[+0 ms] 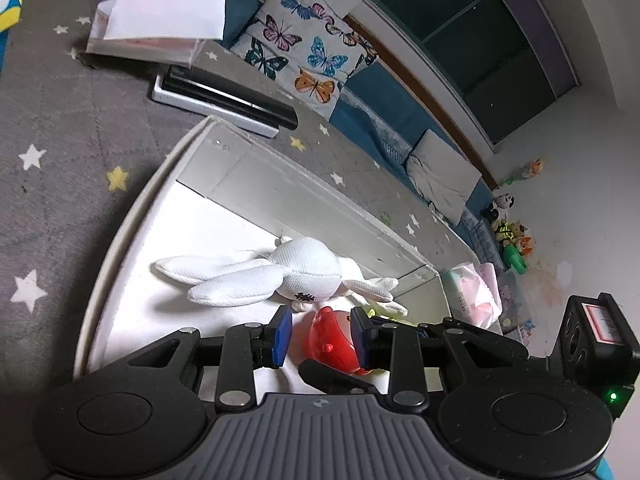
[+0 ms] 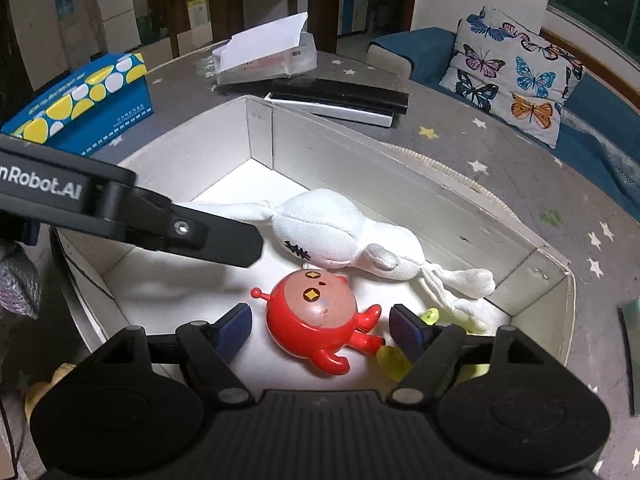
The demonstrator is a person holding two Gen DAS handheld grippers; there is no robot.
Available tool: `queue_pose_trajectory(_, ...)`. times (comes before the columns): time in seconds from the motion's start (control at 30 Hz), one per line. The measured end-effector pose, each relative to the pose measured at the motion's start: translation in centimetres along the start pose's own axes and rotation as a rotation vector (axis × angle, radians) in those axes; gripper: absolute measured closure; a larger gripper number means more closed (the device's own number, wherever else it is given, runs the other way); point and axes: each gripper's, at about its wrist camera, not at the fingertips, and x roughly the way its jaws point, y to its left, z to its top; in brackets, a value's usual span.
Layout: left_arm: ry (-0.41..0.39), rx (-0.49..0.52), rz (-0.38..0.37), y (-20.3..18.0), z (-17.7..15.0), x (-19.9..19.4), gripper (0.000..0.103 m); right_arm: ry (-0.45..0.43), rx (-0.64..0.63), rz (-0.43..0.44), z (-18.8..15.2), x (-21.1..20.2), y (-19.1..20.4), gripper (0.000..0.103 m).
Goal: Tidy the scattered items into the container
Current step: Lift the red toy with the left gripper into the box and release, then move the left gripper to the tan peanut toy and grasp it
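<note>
Left wrist view: the red toy (image 1: 334, 340) lies in the white box (image 1: 132, 236), between the pads of the left gripper (image 1: 320, 336), whose jaws stand apart (contact unclear).

Right wrist view: the right gripper (image 2: 320, 326) straddles the toy, jaws wide, pads clear of it; a white plush rabbit (image 2: 320, 236) lies just beyond.

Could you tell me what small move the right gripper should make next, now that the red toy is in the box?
Probably lift the right gripper straight up and out. The red toy figure lies on the white box floor beside the white plush rabbit, and the open pads stand clear of it, so it looks released.
</note>
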Motion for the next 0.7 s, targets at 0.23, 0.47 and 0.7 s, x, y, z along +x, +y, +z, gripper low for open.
queue_pose_trajectory(0.23, -0.036, 0.034, 0.004, -0.8, -0.8, -1.9, 0.069, -0.089, 0.017, 0.002, -1.0, -2.7, 0.1, 0.025)
queue_pose_trajectory(0.47, -0.073, 0.06, 0.007, -1.4, -2.2, -4.1, 0.069, -0.213, 0.009, -0.005, -2.6, -6.3, 0.8, 0.022)
queue_pose_trajectory(0.7, -0.119, 0.088, -0.003, -2.0, -4.3, -6.9, 0.069, -0.322, -0.009, 0.003, -5.1, -9.8, 2.1, 0.021)
